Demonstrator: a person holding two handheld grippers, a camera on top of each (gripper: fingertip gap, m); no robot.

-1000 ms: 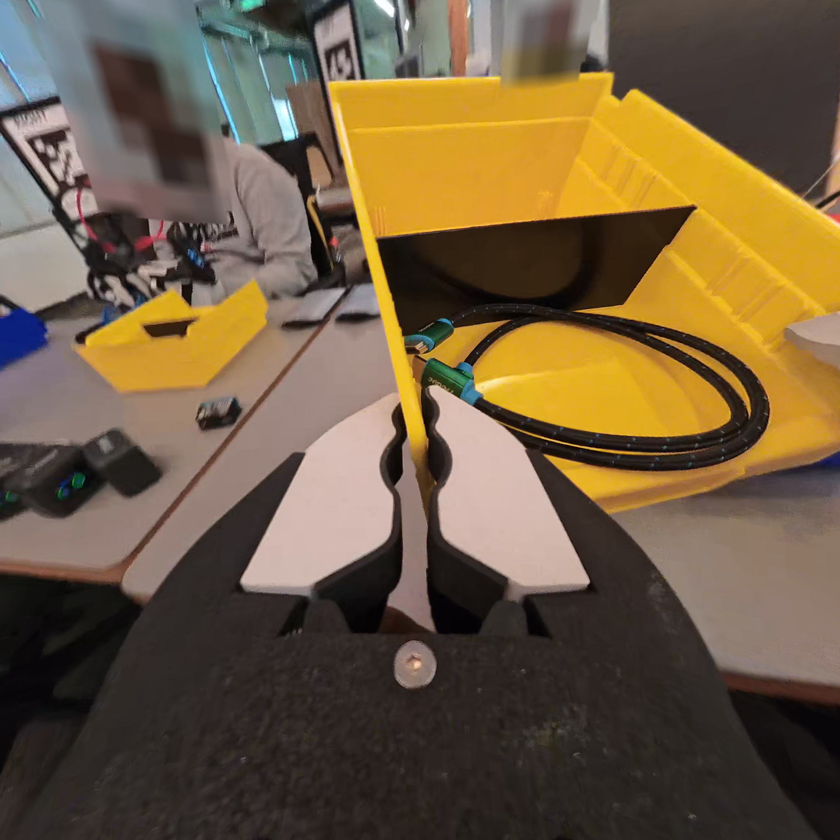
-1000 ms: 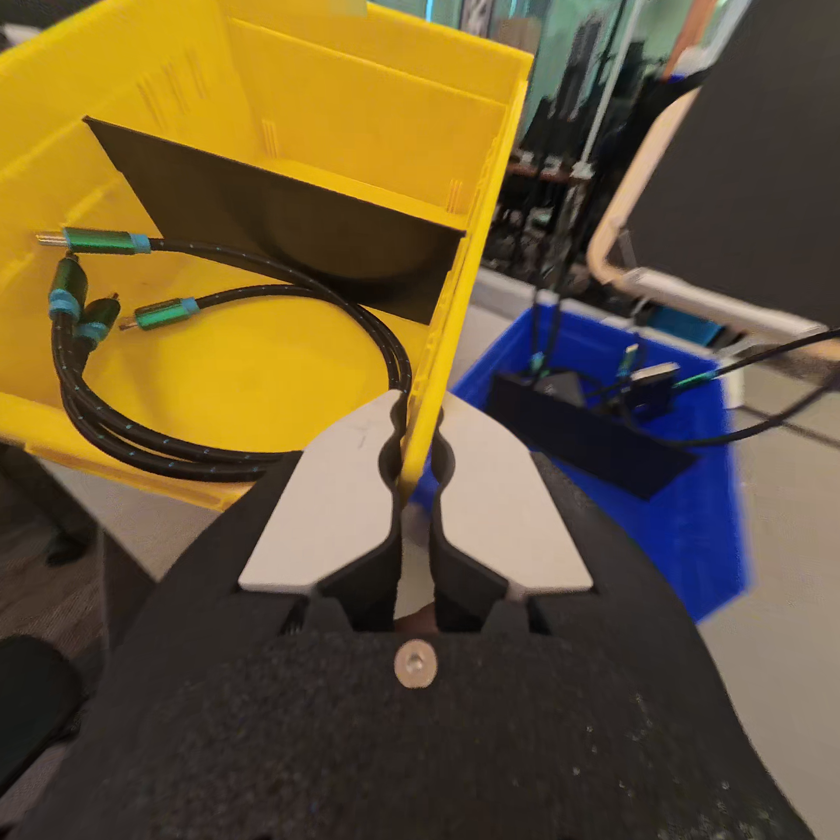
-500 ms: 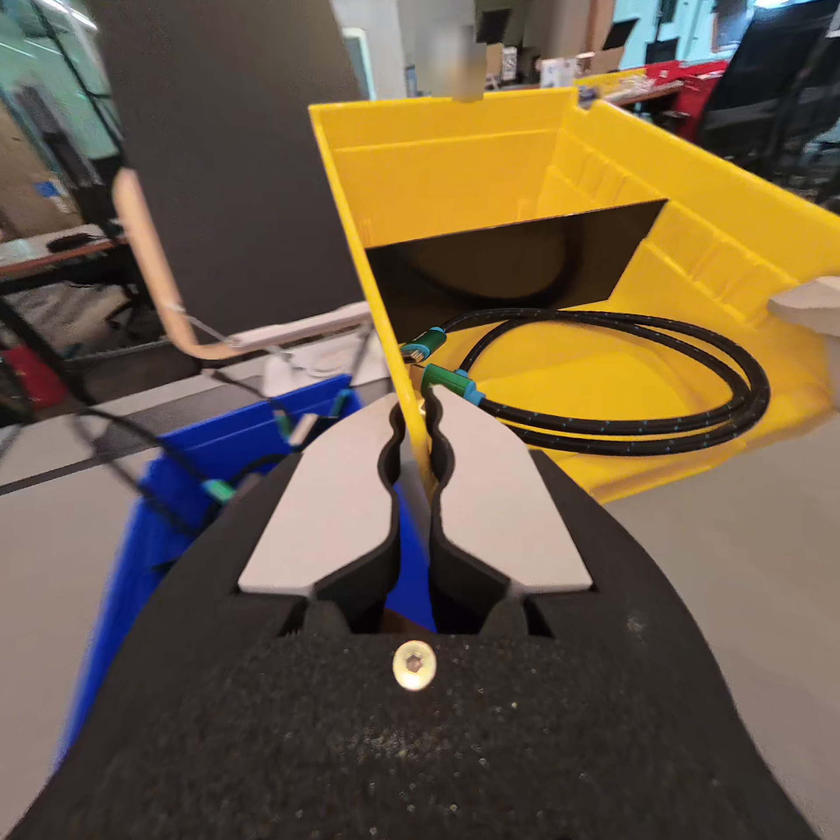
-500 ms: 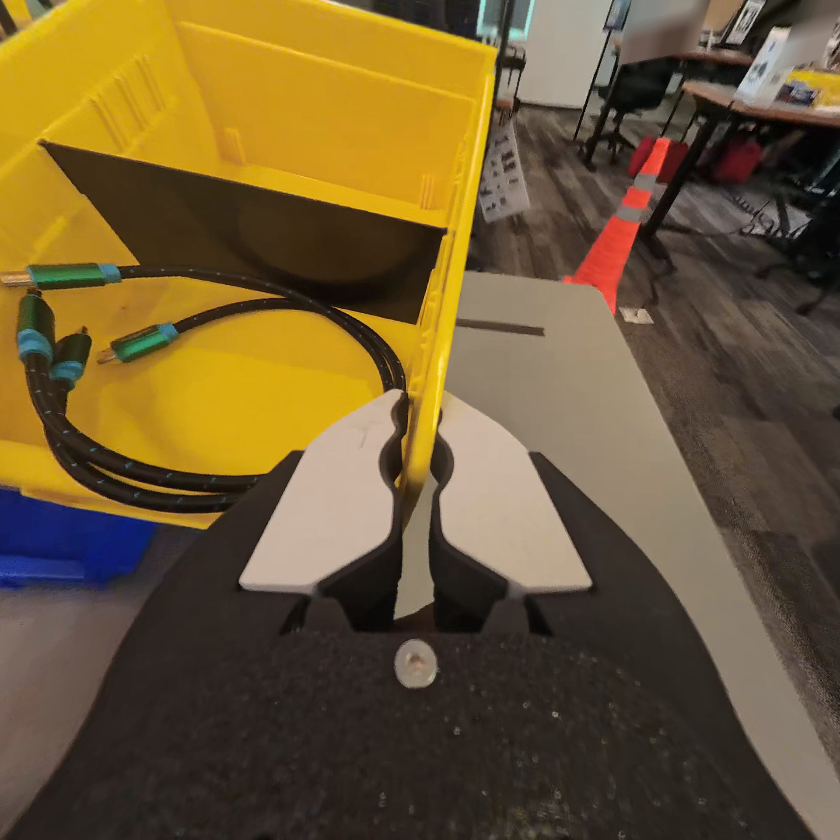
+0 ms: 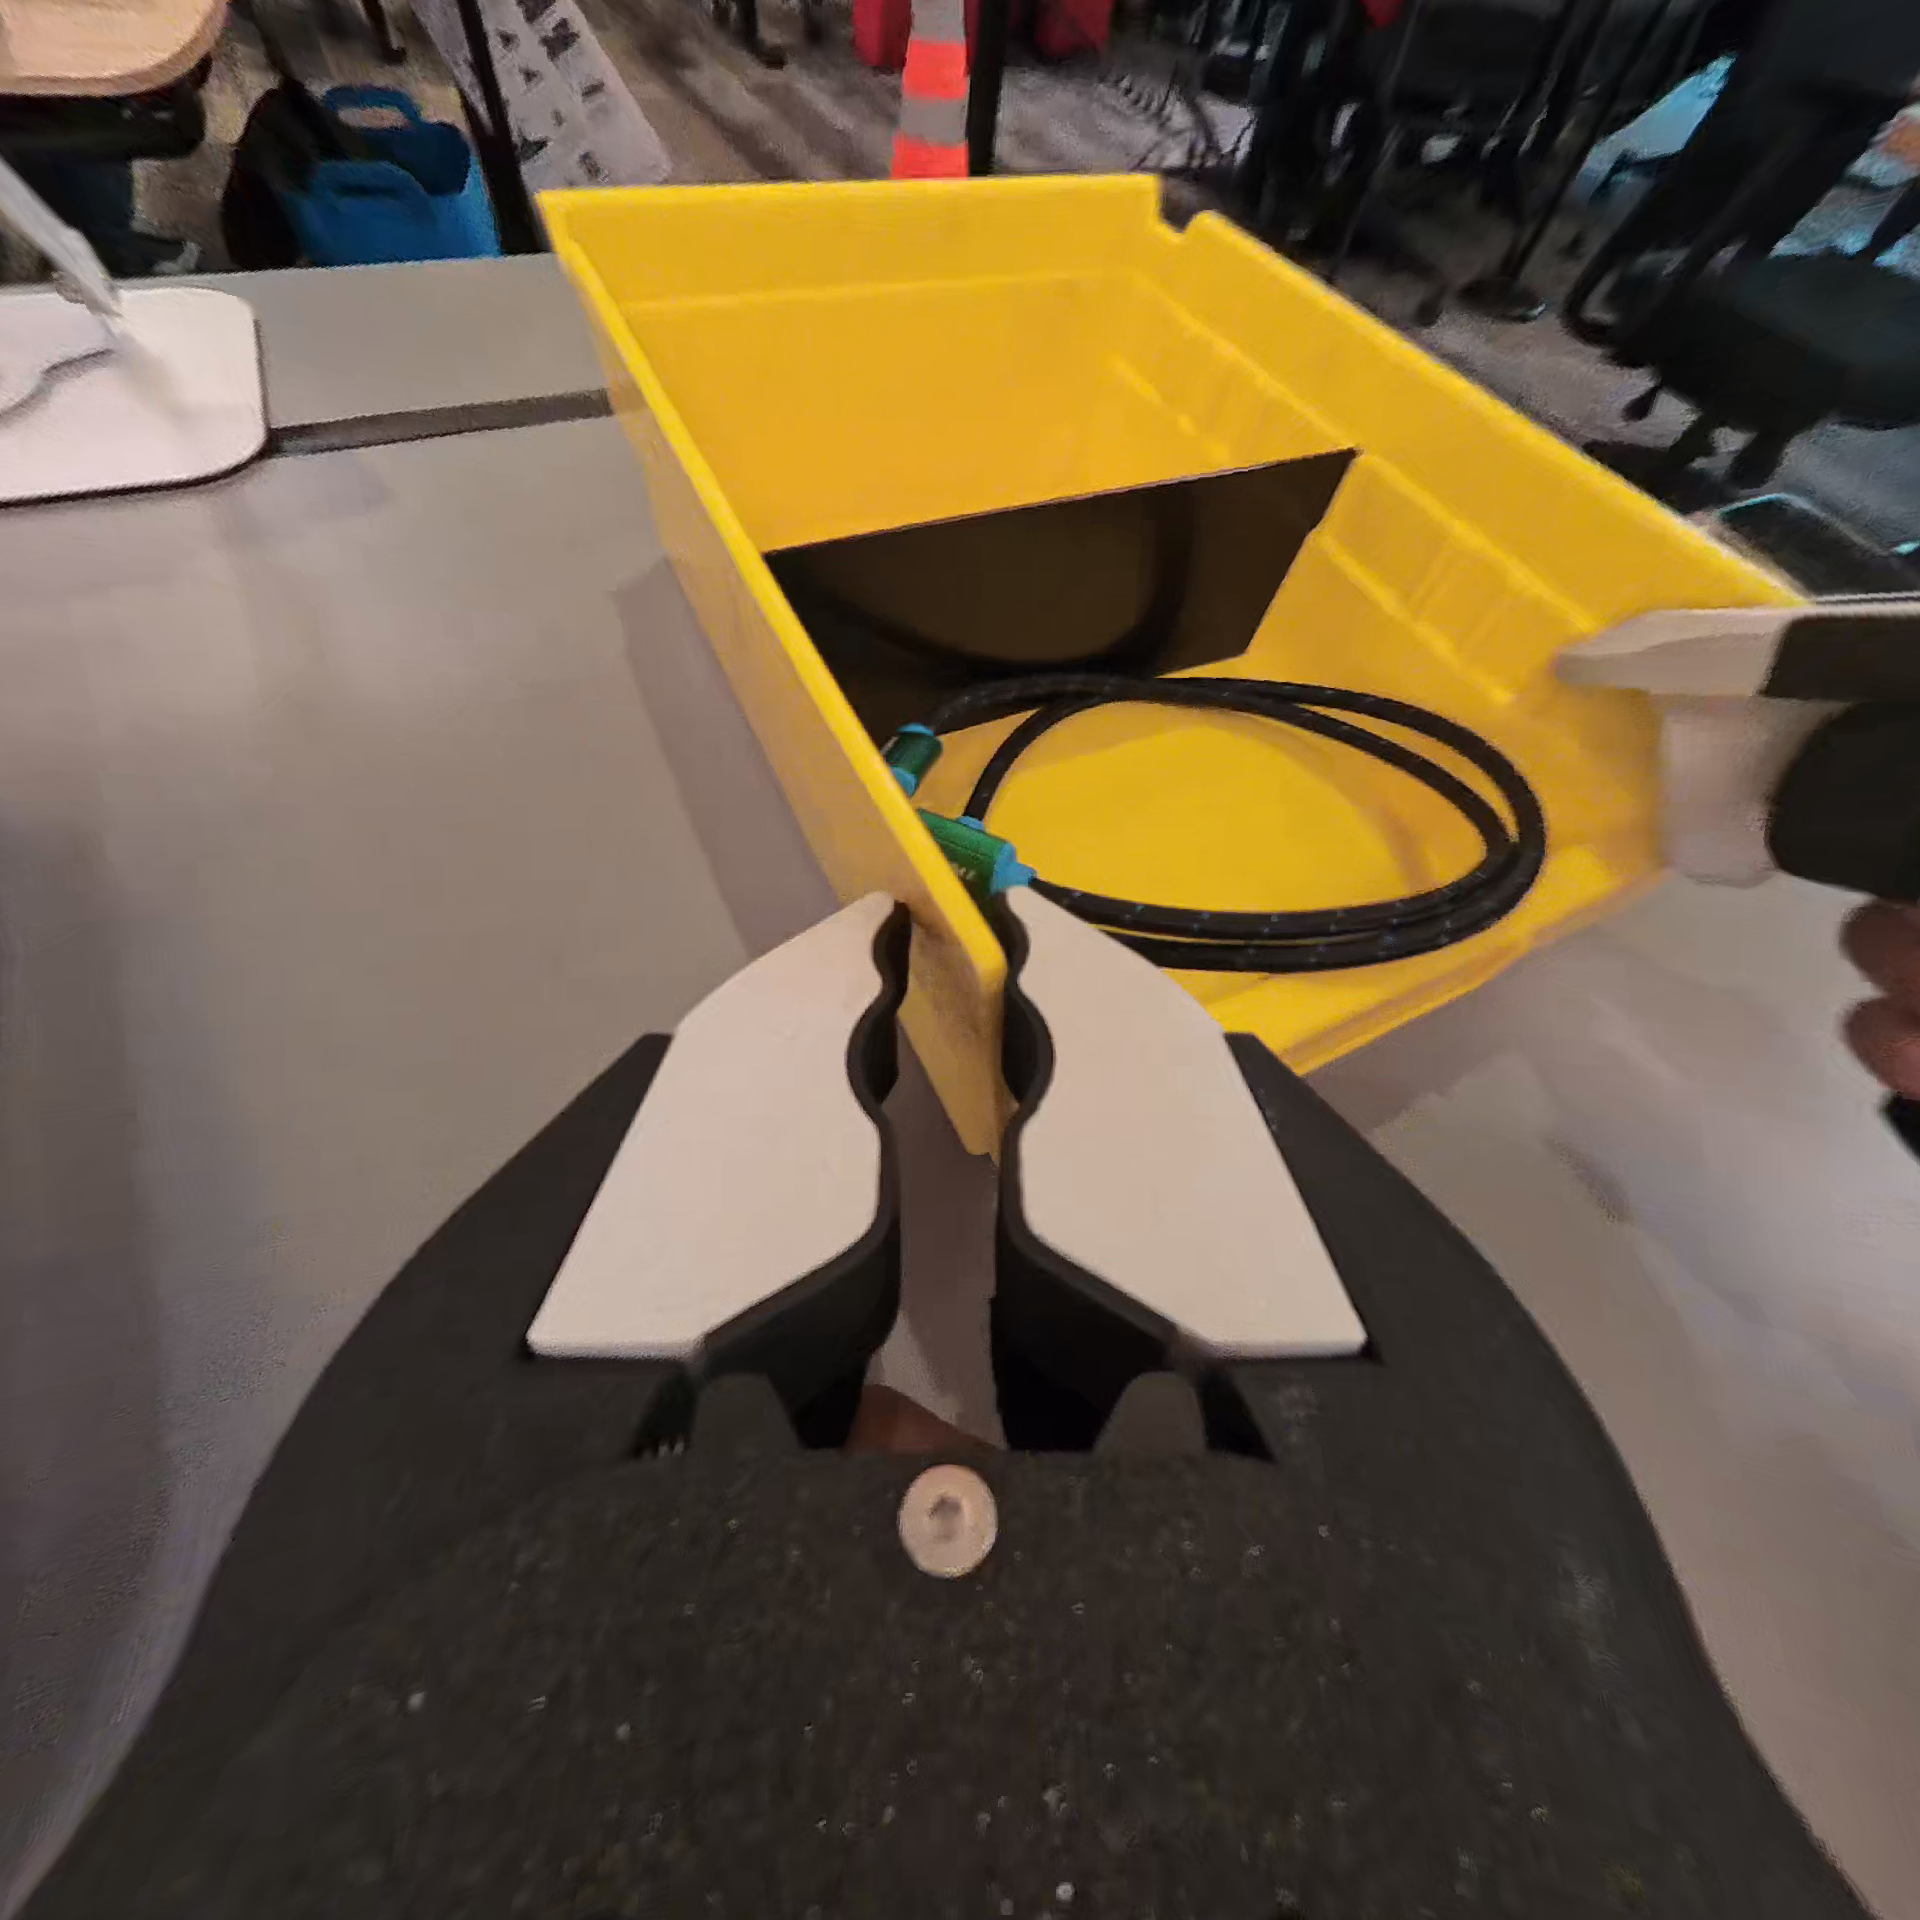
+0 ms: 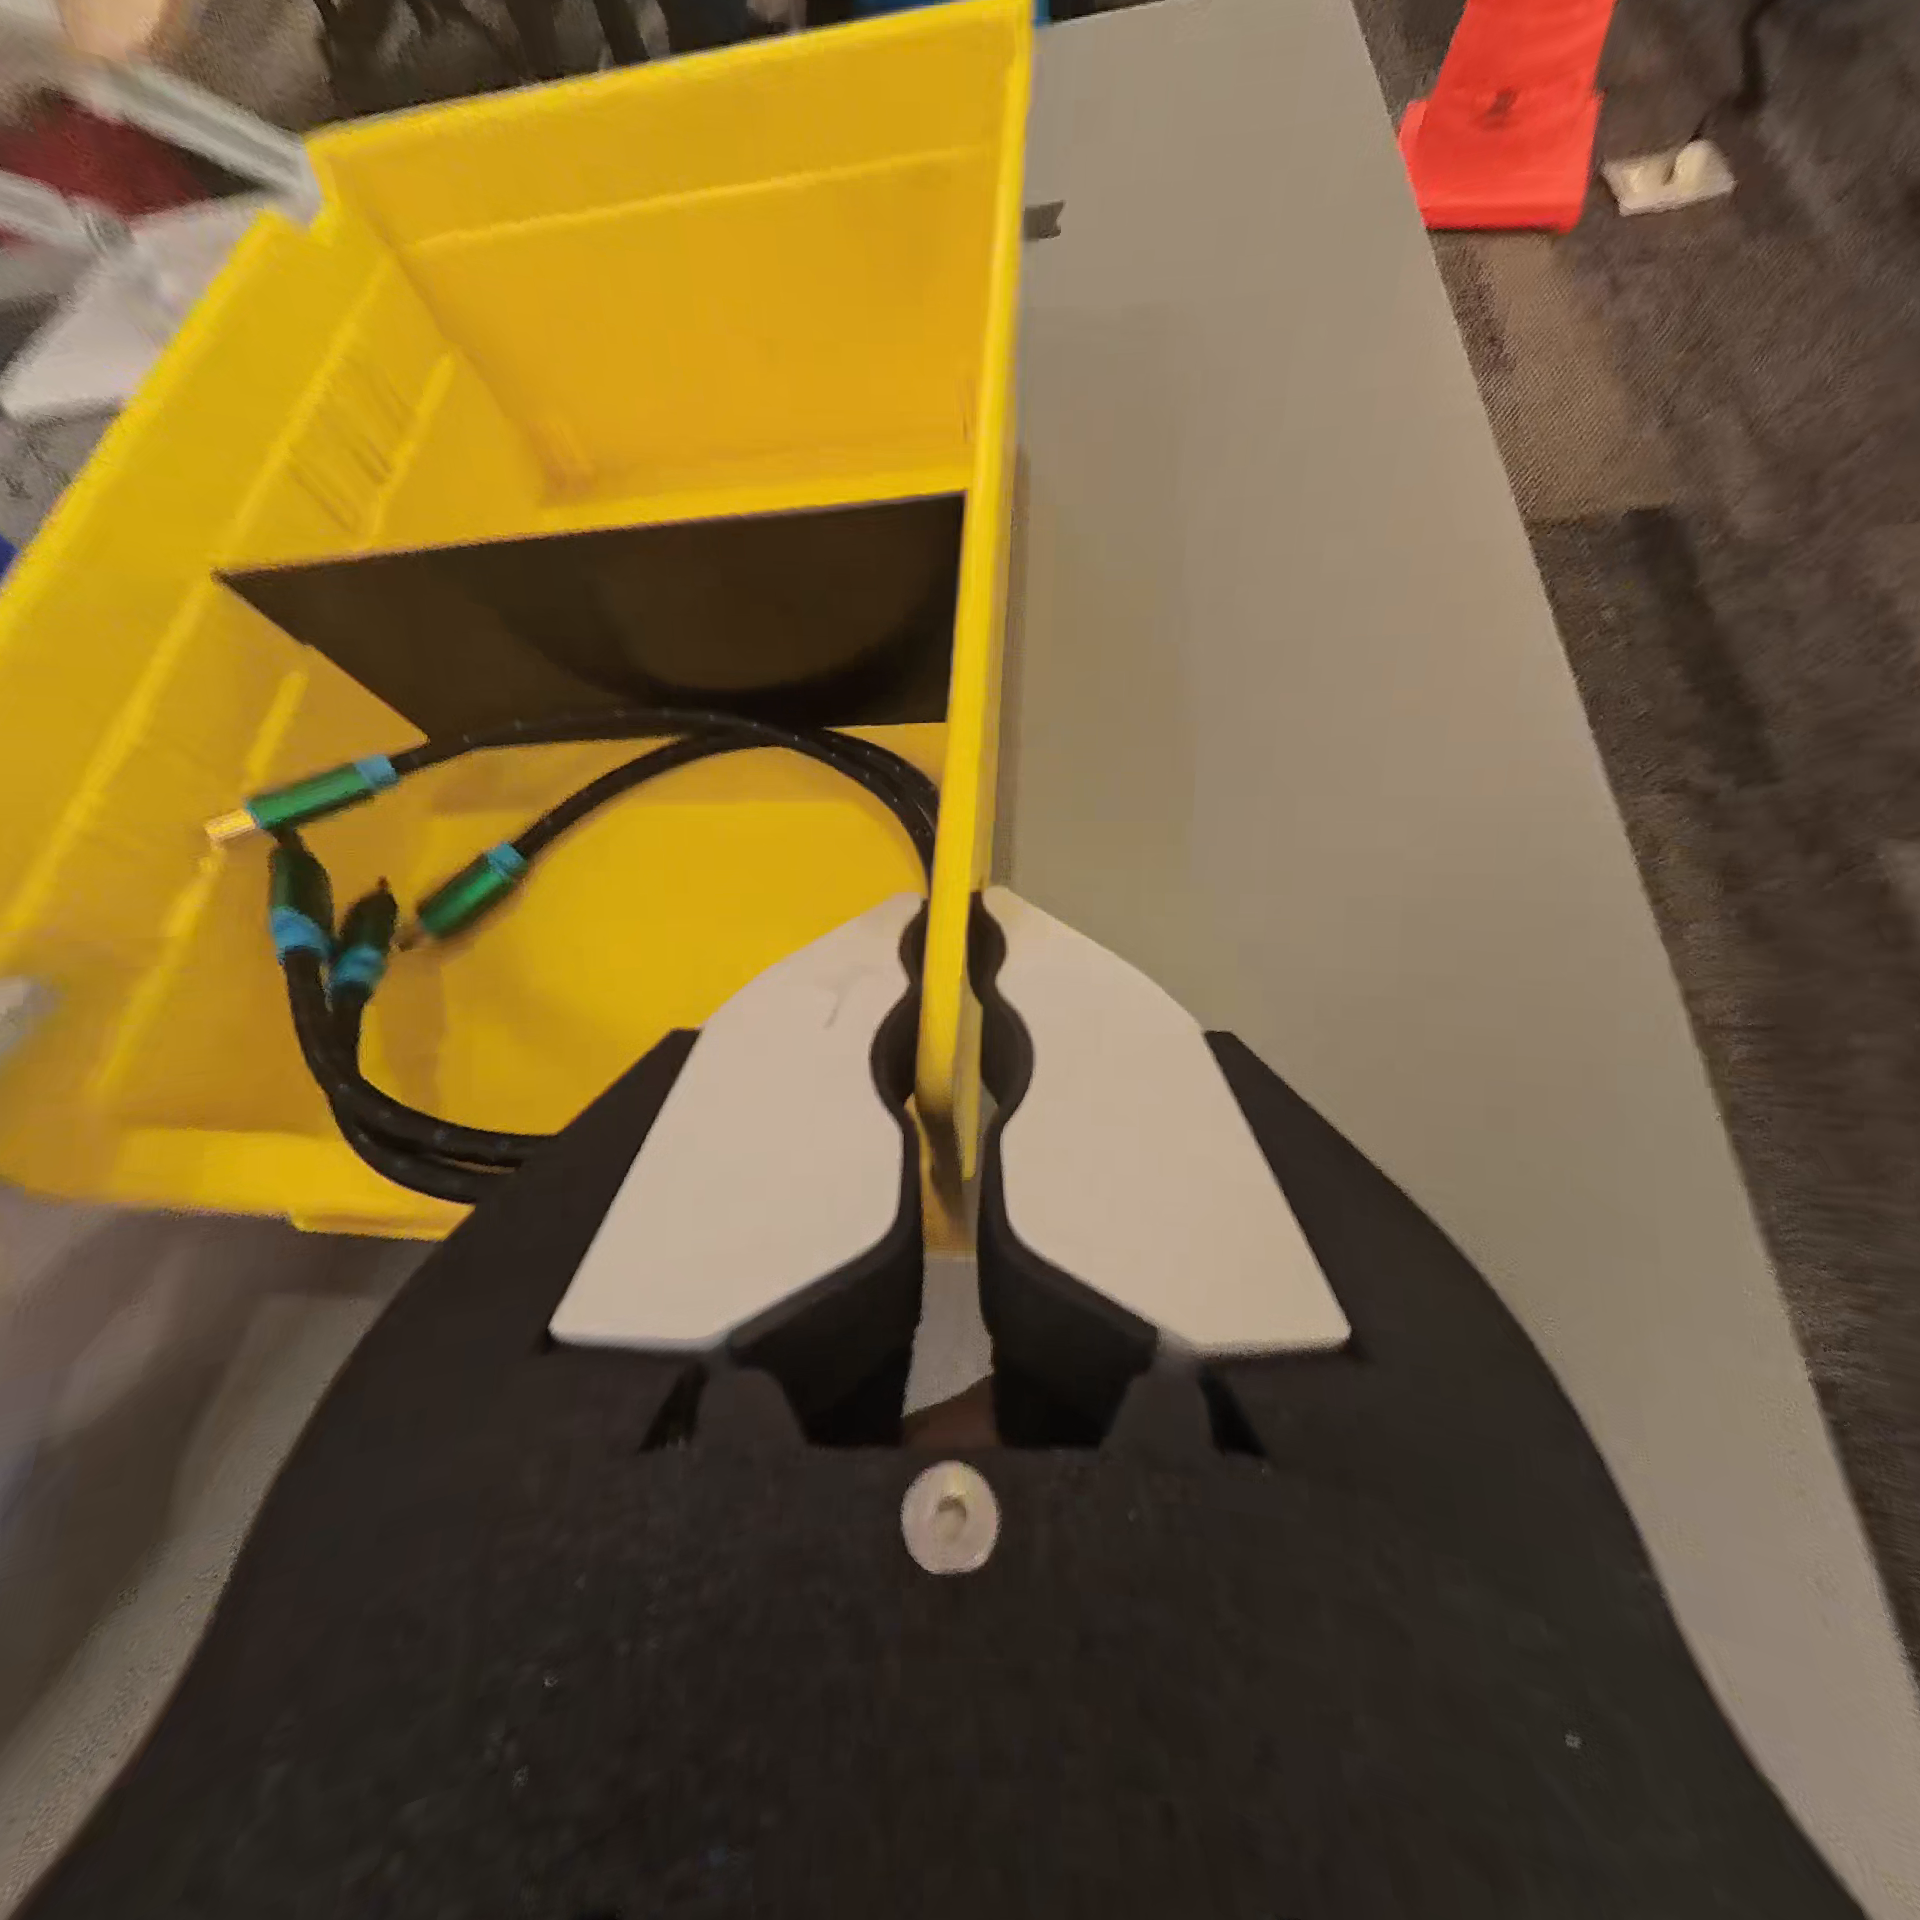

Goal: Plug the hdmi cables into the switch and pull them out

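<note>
A yellow bin (image 5: 935,343) holds black braided HDMI cables (image 5: 1351,914) with green plugs (image 5: 966,847), coiled in front of a black divider (image 5: 1039,582). My left gripper (image 5: 951,925) is shut on the bin's left wall near its front corner. My right gripper (image 6: 951,904) is shut on the bin's (image 6: 675,312) right wall, and it also shows at the right edge of the left wrist view (image 5: 1766,748). In the right wrist view the cables (image 6: 831,758) end in several green plugs (image 6: 312,800) at the bin's left side. No switch is in view.
The bin is low over a grey table (image 5: 364,831); I cannot tell if it touches it. A white flat stand base (image 5: 125,395) lies at the table's far left. The table's right edge (image 6: 1662,1143) drops to dark carpet, where an orange cone (image 6: 1496,135) stands. Office chairs stand beyond. Some 20 cm of space lies between my two pairs of fingers.
Both grippers have swung round with the yellow bin still clamped between them. The blue bin and the other desk have left view. The bin is now lower, over the grey table.
</note>
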